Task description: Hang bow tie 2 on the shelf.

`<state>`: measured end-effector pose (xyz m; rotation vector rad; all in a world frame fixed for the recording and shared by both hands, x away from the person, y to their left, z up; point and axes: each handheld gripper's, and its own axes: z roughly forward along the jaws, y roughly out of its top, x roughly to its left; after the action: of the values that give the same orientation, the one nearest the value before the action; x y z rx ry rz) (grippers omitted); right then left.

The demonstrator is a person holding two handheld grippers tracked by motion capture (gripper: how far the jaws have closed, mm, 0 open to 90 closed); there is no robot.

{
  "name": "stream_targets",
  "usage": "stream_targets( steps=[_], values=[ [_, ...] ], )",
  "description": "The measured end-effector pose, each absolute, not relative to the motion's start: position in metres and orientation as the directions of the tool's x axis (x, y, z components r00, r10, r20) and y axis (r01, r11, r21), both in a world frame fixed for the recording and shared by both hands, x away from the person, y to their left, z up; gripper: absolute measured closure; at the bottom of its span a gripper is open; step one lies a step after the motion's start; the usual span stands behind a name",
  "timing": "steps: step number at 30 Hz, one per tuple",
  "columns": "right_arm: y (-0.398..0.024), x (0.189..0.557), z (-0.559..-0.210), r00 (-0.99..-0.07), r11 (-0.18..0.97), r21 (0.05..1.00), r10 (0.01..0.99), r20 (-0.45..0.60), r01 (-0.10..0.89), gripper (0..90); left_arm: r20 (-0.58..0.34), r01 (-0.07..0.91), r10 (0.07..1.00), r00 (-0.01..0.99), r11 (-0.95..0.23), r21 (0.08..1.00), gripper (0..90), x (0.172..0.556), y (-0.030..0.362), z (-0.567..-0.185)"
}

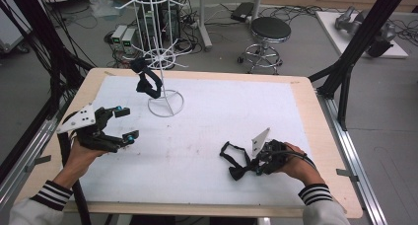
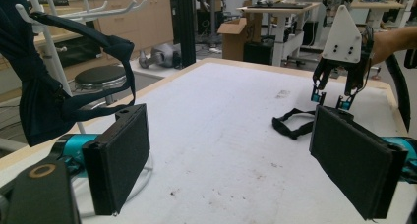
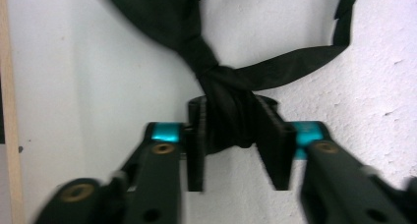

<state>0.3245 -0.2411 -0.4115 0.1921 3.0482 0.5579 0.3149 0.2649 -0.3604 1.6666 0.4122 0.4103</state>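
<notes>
A black bow tie (image 1: 232, 161) with a thin strap lies on the white mat near the front right, also seen as a dark strap (image 2: 293, 126). My right gripper (image 1: 257, 169) points down at it, and its pads press the knot of the bow tie (image 3: 227, 111) from both sides; the right gripper (image 3: 236, 143) is shut on it. A second black bow tie (image 1: 148, 83) hangs from an arm of the white wire rack (image 1: 165, 104), close at the left as a dark bow tie (image 2: 37, 101). My left gripper (image 1: 126, 123) hovers open at the left; the left gripper (image 2: 231, 160) holds nothing.
The white mat (image 1: 207, 116) covers most of the wooden table (image 1: 325, 151). The rack's ring base stands at the back centre-left. Behind the table are a black stool (image 1: 270, 30), cables and black frame posts (image 1: 362, 32).
</notes>
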Motion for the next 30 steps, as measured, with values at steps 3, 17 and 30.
stream_targets(
  steps=[3, 17, 30],
  values=[
    [-0.242, 0.325, -0.409, -0.991, 0.924, 0.363, 0.136, -0.008, 0.123, 80.0, 0.031, 0.037, 0.49, 0.871, -0.129, 0.991, 15.8, 0.315, 0.264, -0.361],
    [-0.245, 0.325, -0.407, -0.985, 0.893, 0.417, 0.173, 0.025, 0.167, 81.9, 0.034, 0.035, 0.486, 0.873, -0.132, 0.991, 15.8, 0.315, 0.263, -0.361],
    [-0.25, 0.325, -0.395, -0.974, 0.747, 0.63, 0.214, 0.074, 0.212, 81.8, 0.041, 0.027, 0.478, 0.877, -0.133, 0.991, 15.8, 0.314, 0.259, -0.357]
  ],
)
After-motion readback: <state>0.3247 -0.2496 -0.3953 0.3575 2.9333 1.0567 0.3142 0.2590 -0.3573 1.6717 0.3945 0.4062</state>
